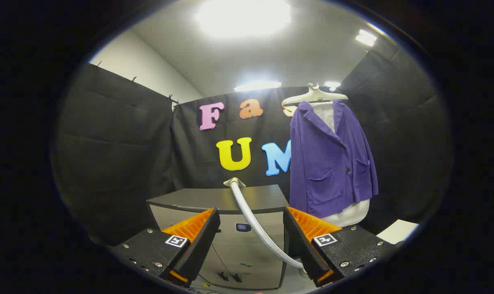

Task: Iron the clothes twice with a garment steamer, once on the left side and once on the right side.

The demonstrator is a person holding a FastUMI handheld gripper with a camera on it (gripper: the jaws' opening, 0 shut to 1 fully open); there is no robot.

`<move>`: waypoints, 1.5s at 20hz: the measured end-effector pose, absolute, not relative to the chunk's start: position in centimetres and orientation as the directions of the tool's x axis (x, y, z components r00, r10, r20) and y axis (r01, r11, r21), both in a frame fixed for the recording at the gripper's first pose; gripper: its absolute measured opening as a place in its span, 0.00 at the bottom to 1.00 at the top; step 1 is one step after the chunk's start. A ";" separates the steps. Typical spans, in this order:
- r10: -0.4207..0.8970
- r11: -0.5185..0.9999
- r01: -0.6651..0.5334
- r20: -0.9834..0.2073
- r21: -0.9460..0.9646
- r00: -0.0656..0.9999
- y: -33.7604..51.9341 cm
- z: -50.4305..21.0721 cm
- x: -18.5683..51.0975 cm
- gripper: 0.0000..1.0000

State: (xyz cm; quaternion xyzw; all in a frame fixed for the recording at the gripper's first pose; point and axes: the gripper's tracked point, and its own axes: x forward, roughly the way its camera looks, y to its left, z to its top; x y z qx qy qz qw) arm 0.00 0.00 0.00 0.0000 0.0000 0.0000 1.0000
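Black cloth is lining the booth on every side, and bright ceiling lights are glaring overhead. The gripper (251, 241) is being held with its jaws spread wide and nothing clasped between them. A pale steamer hose (257, 226) is running up through the gap between the jaws, apart from the left finger and passing close by the right one low down; whether it is being touched there cannot be told. The hose is ending in the steamer head (234, 181), which is being seen just beyond the jaws, over the dark tabletop (214, 198) of a grey cabinet (247, 253). A small screen and cables are being shown on the cabinet's front. Further out, beyond the right finger and beside the cabinet, a purple jacket (330, 159) is hanging over a white garment (353, 212) on a pale hanger (314, 96) against the cloth wall. The jacket is being left well apart from the steamer head.
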 end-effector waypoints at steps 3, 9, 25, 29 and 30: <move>0.007 1.000 -0.007 -0.002 -0.008 1.000 0.2 0.0 -0.3 0.96; 0.019 1.000 -0.019 0.002 -0.014 1.000 0.6 0.4 -0.5 0.96; 0.094 0.995 -0.094 0.016 -0.021 0.995 1.8 4.2 1.9 0.96; 0.137 0.990 -0.136 0.026 -0.046 0.990 2.3 7.2 4.6 0.95; 0.159 0.987 -0.158 0.020 -0.042 0.987 2.8 7.9 5.3 0.96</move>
